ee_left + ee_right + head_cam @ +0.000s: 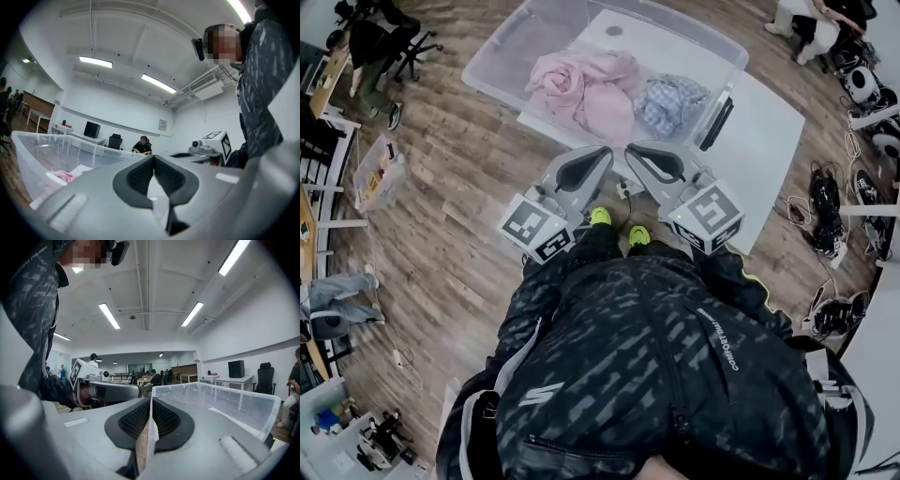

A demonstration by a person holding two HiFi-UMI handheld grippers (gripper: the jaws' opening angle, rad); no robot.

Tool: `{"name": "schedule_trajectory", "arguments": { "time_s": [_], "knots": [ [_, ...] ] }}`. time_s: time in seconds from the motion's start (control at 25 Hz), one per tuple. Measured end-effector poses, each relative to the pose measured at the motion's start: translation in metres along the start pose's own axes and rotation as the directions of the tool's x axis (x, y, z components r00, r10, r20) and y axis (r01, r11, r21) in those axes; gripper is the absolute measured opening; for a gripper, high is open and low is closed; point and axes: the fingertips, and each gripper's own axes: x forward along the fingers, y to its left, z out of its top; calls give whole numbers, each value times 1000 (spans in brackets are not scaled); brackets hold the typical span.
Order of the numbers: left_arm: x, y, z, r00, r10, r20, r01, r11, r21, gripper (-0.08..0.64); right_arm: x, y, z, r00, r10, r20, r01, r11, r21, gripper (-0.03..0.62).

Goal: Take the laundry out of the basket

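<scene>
Laundry [586,94]; left tool [607,152], right tool [631,150] level

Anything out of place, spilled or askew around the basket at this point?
Nothing is spilled or damaged. The pink garment and the blue checked garment lie bundled inside the clear basket. One oddity: the basket seems to overhang the left edge of the white table, with floor showing through its bottom.

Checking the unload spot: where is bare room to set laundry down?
The white table is bare right of the clear basket. The basket's far half looks bare; its near side is crowded with pink laundry and a blue checked cloth.
</scene>
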Motion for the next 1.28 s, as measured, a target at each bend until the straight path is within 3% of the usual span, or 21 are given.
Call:
{"name": "schedule_trajectory", "arguments": {
  "time_s": [0.2, 0.4, 0.6, 0.84, 1.0, 1.08, 1.28],
  "knots": [
    [18, 31, 13, 999, -41, 23, 42, 999, -7, 11, 24, -30, 1, 999, -51, -1, 51, 999, 11, 2],
    [46, 72, 34, 990, -131, 46, 131, 991, 3, 11, 61, -68, 5, 991, -131, -17, 131, 991, 16, 22],
    [80, 114, 46, 970, -244, 9, 243, 969, 33, 11, 94, -109, 10, 973, -226, -38, 228, 973, 40, 40],
    [119, 153, 45, 932, -360, -37, 362, 930, 69, 11, 121, -153, 9, 942, -327, -73, 331, 941, 68, 57],
    [141, 170, 28, 906, -410, -108, 419, 904, 86, 22, 126, -177, -2, 918, -380, -113, 390, 917, 84, 80],
    [148, 174, 15, 879, -455, -141, 468, 881, 72, 81, 130, -186, -12, 903, -405, -144, 420, 903, 91, 100],
    [162, 182, -22, 822, -525, -219, 539, 842, 4, 103, 138, -209, -53, 855, -446, -264, 488, 865, 120, 181]
  ]
}}
